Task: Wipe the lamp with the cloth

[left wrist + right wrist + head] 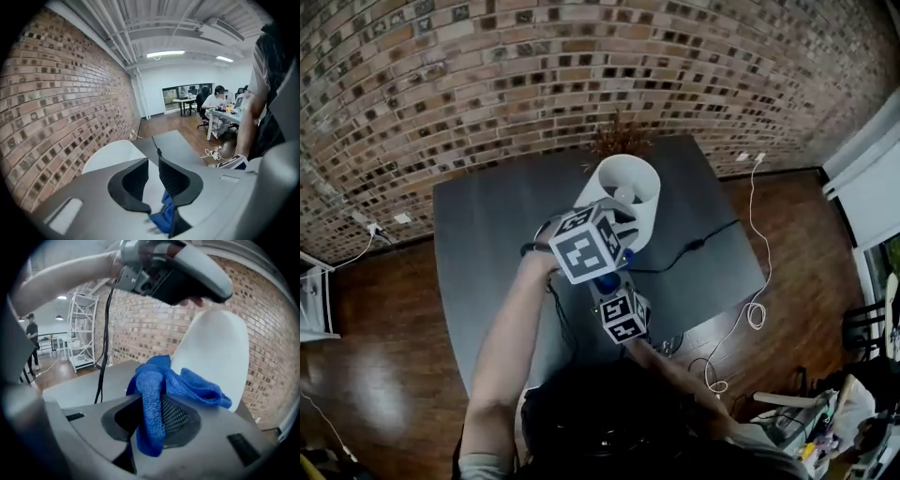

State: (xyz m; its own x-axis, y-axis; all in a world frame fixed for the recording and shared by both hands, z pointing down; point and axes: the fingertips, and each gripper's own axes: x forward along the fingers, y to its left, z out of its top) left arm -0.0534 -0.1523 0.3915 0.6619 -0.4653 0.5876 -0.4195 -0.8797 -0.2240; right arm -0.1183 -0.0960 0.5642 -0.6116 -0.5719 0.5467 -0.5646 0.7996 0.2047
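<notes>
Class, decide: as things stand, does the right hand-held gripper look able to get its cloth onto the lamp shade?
Probably yes. The right hand-held gripper, shut on the blue cloth, faces the lamp shade with nothing between; the left hand-held gripper sits higher, off that line.

The surface (487,234) lies bare left of the lamp (623,192), giving open passage there. Right of the lamp a black cable (694,246) crosses the surface. Behind it a dried plant (617,141) and the brick wall (487,94) close off the far side.
</notes>
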